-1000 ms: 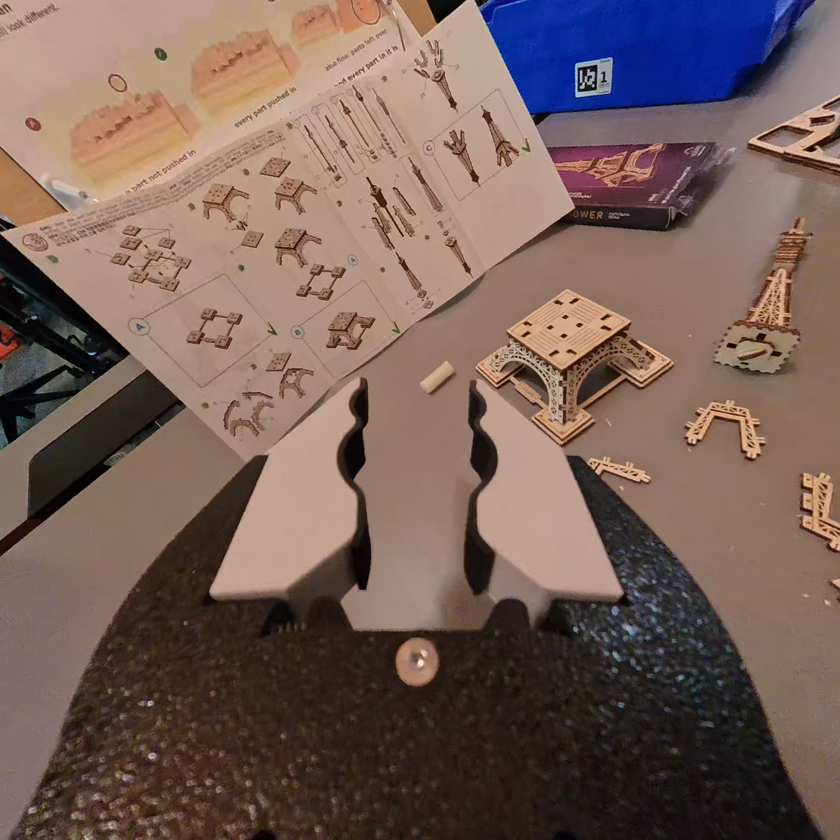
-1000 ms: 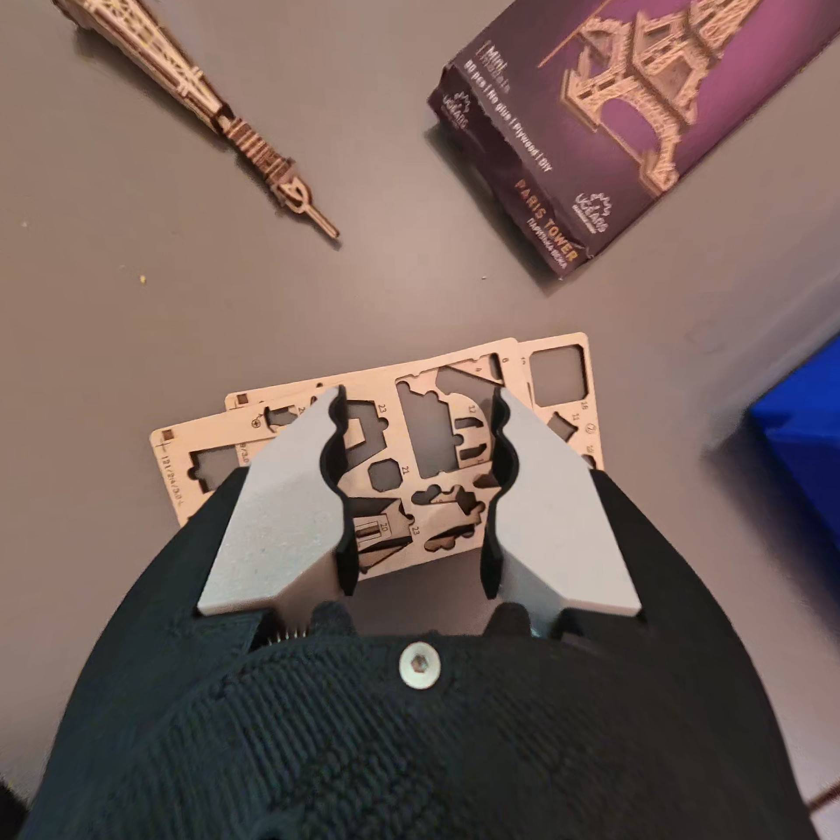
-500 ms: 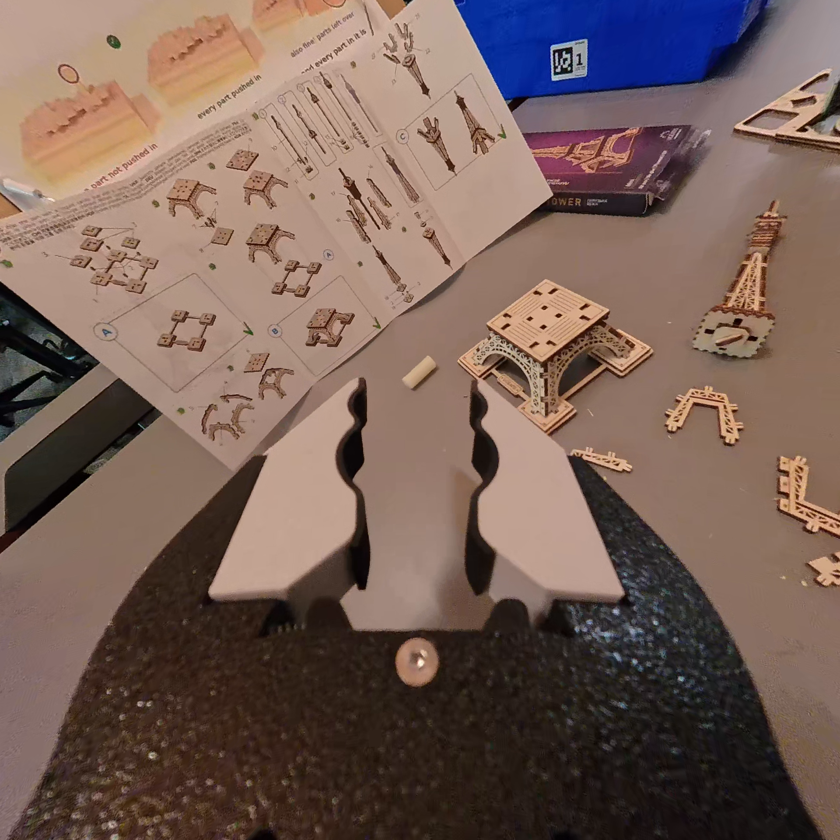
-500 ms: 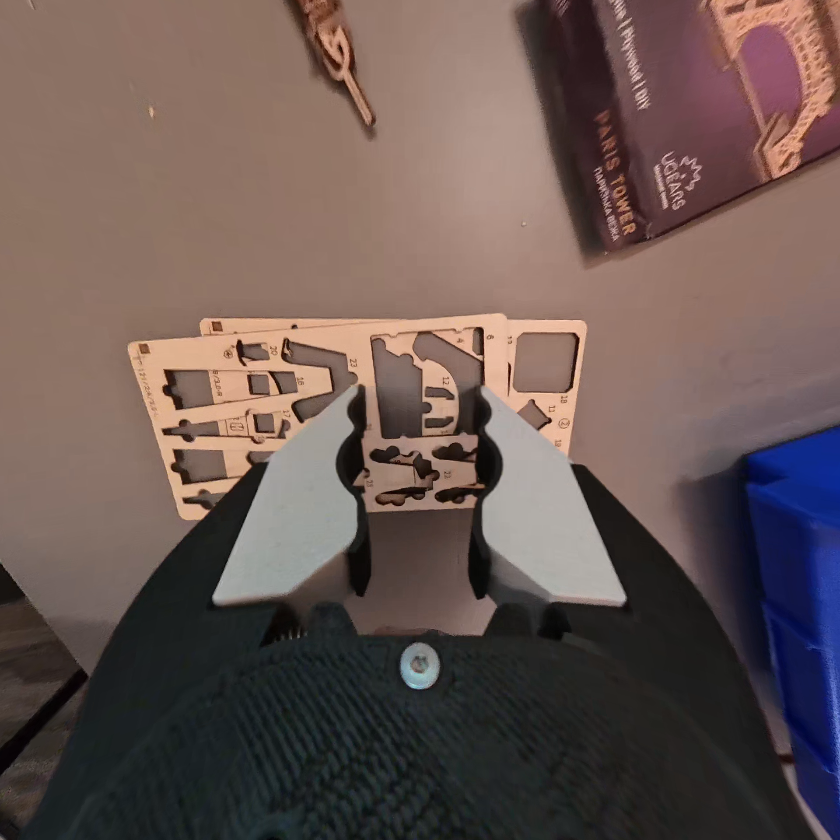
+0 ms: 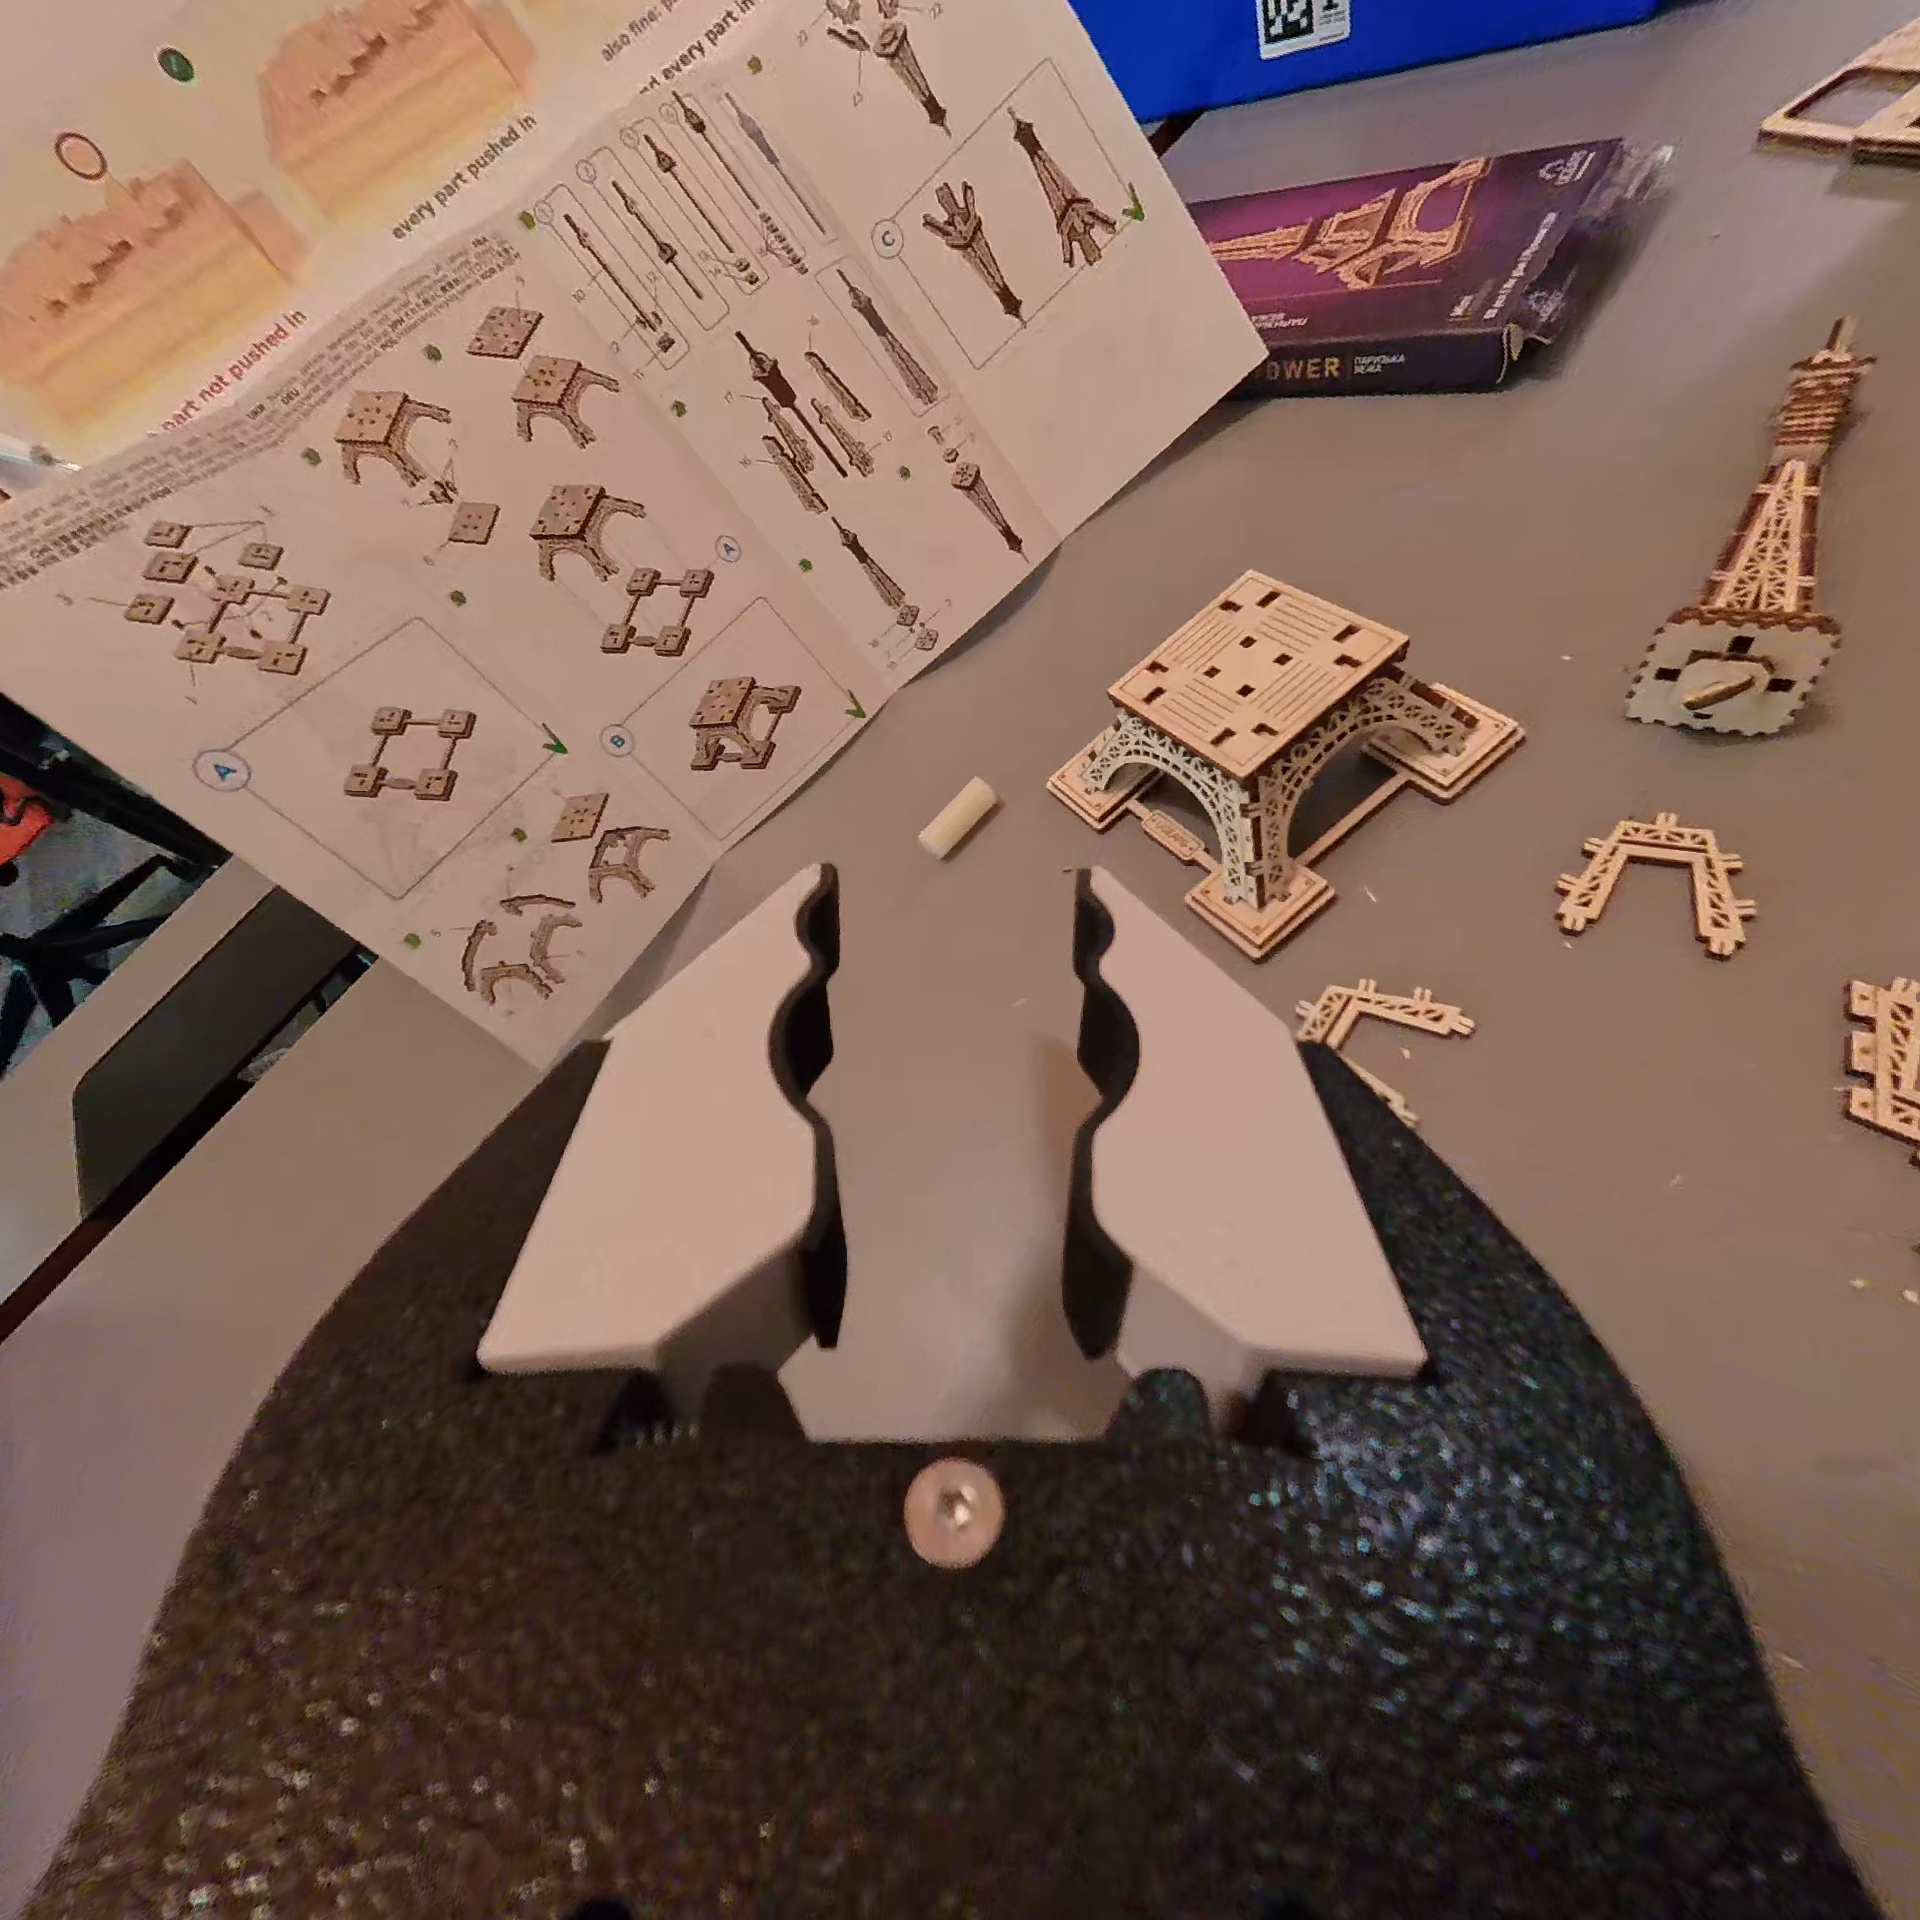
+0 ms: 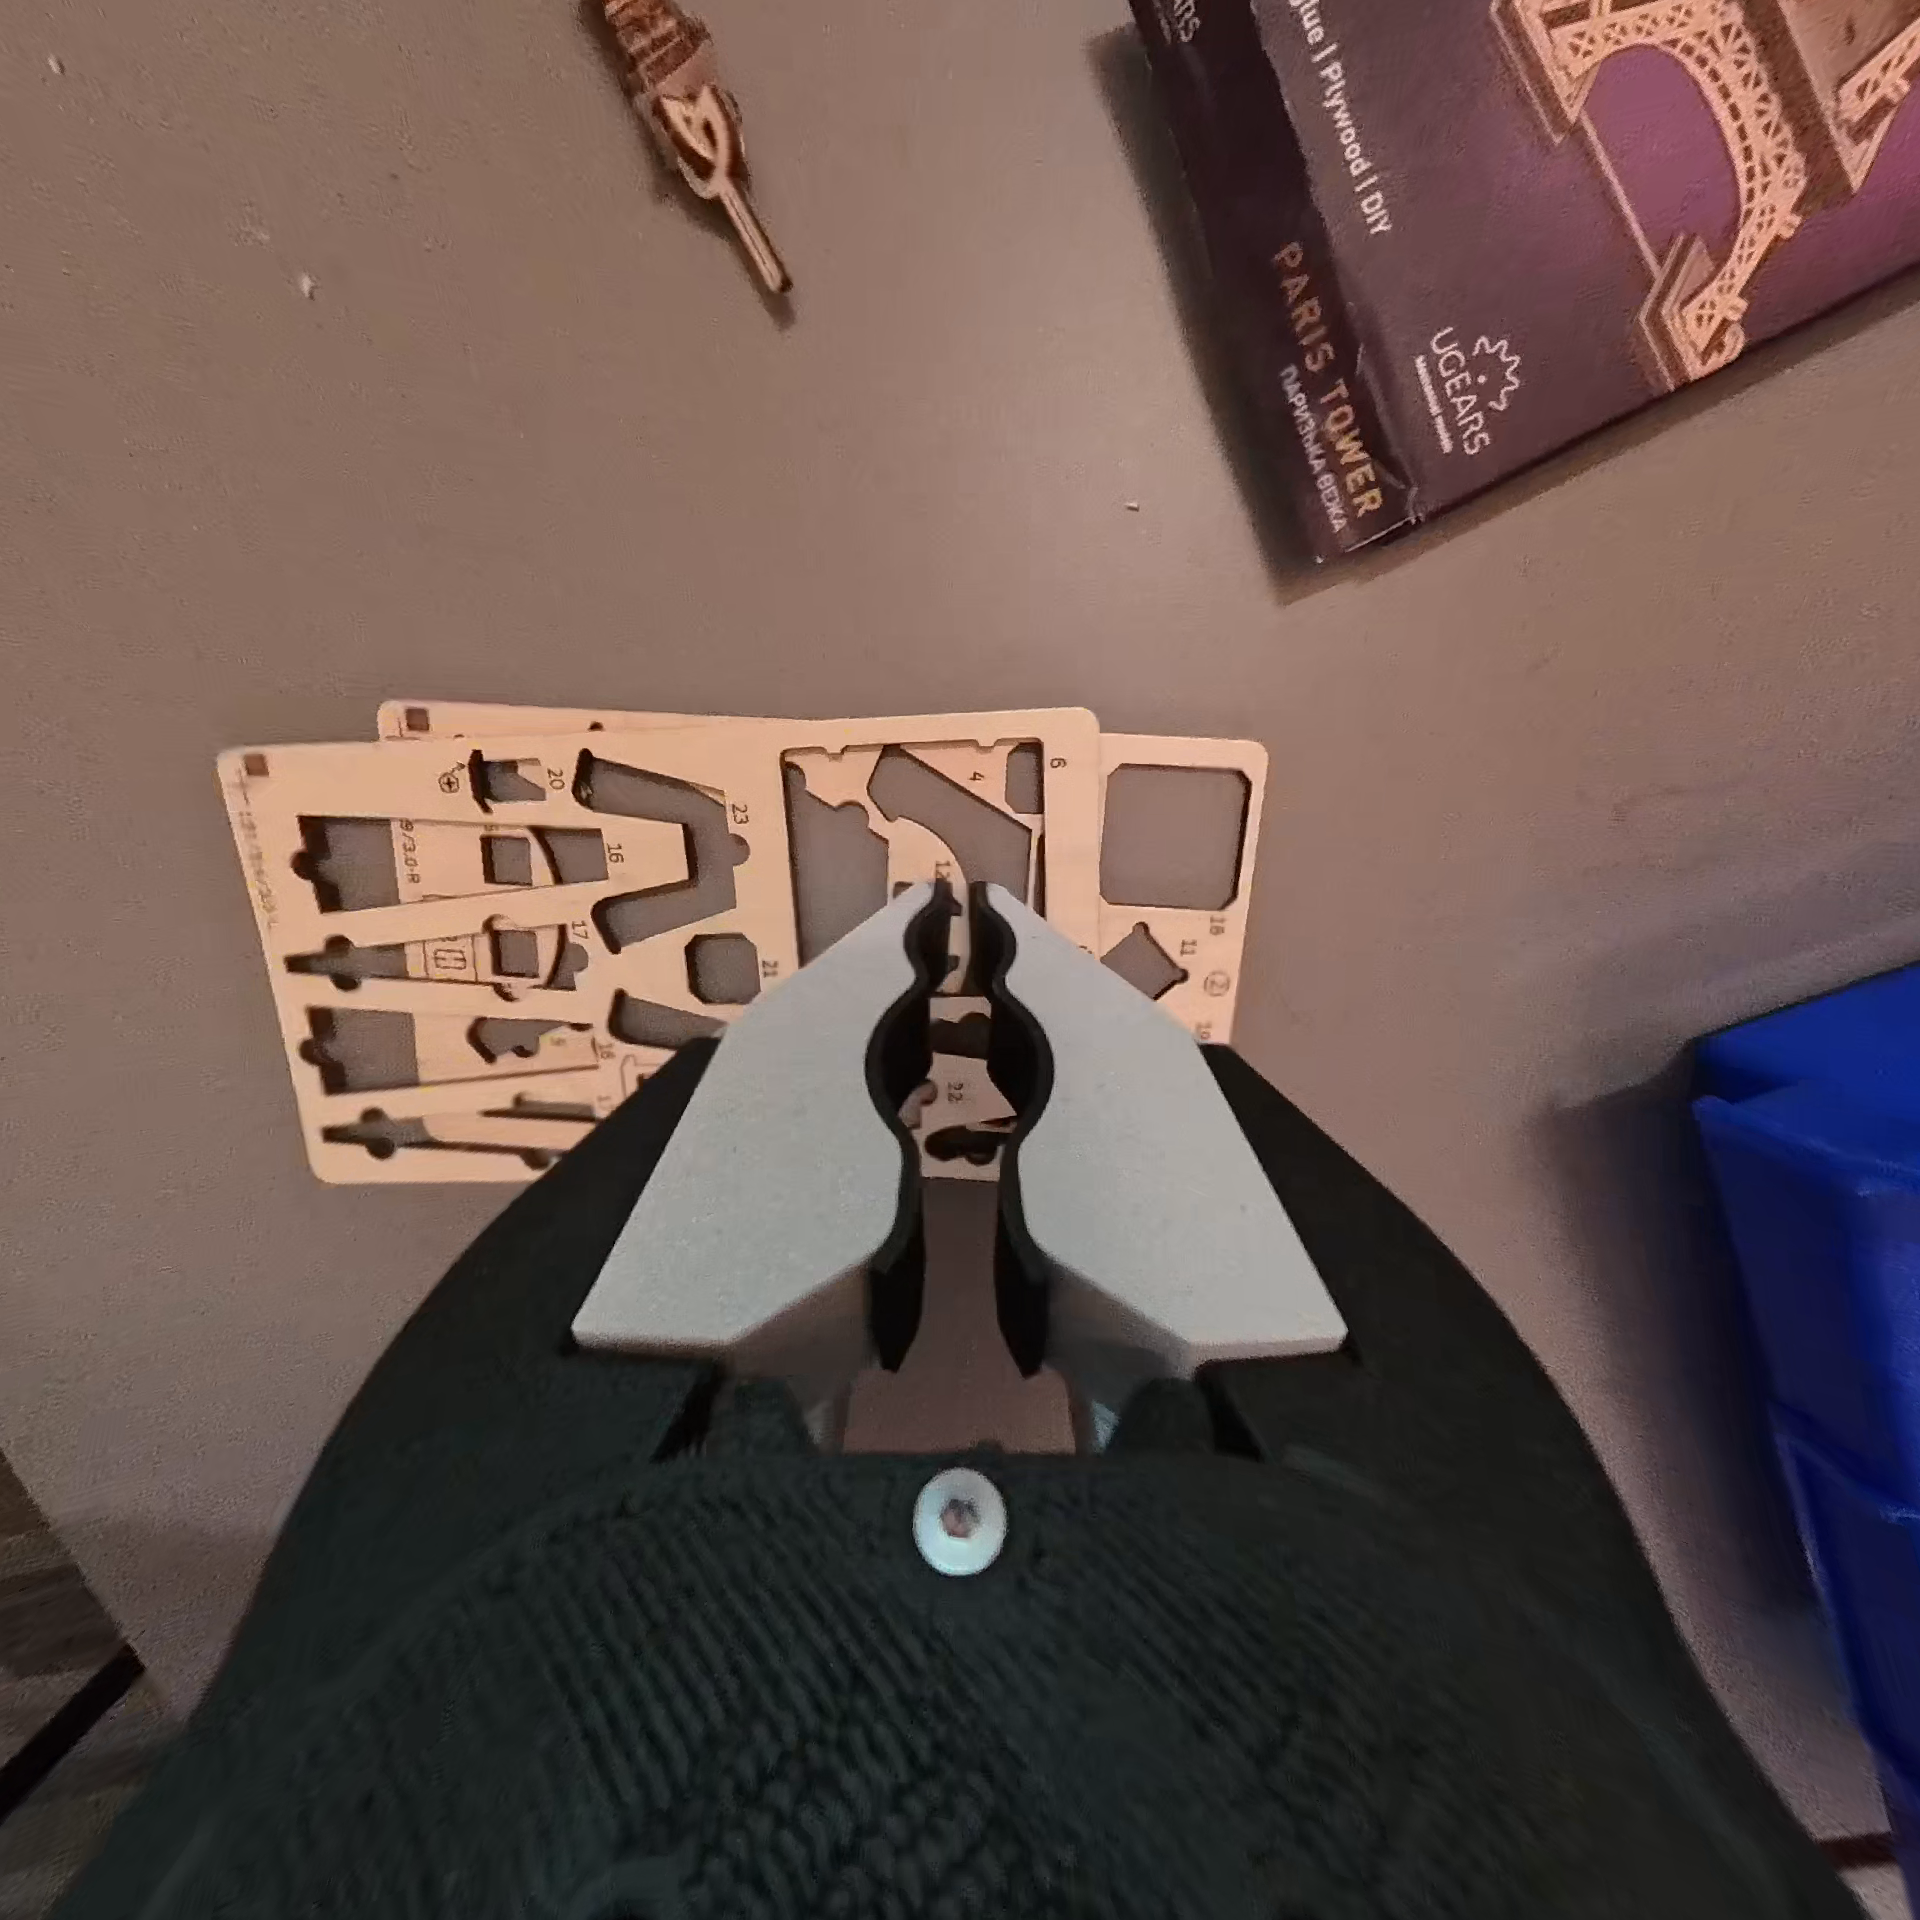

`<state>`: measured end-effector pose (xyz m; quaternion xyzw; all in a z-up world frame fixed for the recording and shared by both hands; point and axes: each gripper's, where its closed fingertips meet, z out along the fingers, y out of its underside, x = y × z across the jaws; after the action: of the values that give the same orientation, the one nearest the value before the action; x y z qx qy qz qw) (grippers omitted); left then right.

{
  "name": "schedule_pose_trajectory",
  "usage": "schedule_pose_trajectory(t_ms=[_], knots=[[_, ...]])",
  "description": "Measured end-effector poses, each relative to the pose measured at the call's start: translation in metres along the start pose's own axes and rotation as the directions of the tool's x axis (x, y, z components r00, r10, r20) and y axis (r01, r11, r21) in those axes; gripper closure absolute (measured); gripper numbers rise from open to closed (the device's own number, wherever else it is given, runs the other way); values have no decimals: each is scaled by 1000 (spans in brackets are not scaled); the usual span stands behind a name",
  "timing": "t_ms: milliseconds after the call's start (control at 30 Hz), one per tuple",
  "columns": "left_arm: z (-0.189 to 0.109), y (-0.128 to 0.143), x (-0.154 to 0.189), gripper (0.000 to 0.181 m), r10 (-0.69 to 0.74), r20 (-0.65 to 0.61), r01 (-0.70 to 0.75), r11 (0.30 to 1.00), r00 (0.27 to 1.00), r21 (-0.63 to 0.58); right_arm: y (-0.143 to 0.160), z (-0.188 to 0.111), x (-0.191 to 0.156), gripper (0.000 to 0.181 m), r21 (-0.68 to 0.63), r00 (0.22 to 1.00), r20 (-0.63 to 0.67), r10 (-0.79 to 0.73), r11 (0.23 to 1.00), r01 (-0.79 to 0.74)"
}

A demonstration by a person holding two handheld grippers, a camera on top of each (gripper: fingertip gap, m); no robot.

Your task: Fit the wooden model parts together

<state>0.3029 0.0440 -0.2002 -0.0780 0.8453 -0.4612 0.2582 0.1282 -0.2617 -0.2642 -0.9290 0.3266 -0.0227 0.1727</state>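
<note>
Your right gripper [image 6: 956, 888] is the one working. It points down at the stacked sheets [image 6: 665, 831], its tips drawn almost together with only a slit between them, over a cutout near the top sheet's middle. Whether they nip a strip of wood there, I cannot tell. If you mean to free a part, grip it near its tabs and rock it gently; the thin webs look likely to snap if twisted. The sheets lie loose on one another, so expect the top one to slide or lift with the part.

Your left gripper [image 5: 956, 883] hangs low over the table [image 5: 1455, 499], jaws wide apart and empty. Use it to pin the sheets, or keep it ready for the base [image 5: 1257, 675], which stands upright just ahead and to its right.

The table is plain grey and flecked with wood crumbs. A blue bin [image 5: 1195, 52] sits at the far edge, and a leaflet [image 5: 623, 468] leans up at the left. The purple box [image 5: 1403, 260] lies flat beyond the base. The spire [image 5: 1766, 540] lies on its side, well apart from the base. Lattice bits [image 5: 1657, 878] are scattered near the base, and a pale peg [image 5: 958, 818] lies just left of it.
</note>
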Motion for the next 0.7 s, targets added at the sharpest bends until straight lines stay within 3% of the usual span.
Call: schedule_pose_trajectory(t_ms=[533,567,700], knots=[[0,-2,2,138,19,2,-19,1000,1000,4,-11,-32,-21,181,82,999,-49,-1,997,5],[0,-2,2,138,18,0,-18,1000,1000,3,-11,-28,-24,178,81,999,-35,-6,997,9],[1,0,3,138,28,-3,-28,1000,1000,-9,-13,-5,-31,134,6,997,-65,-52,999,53]])
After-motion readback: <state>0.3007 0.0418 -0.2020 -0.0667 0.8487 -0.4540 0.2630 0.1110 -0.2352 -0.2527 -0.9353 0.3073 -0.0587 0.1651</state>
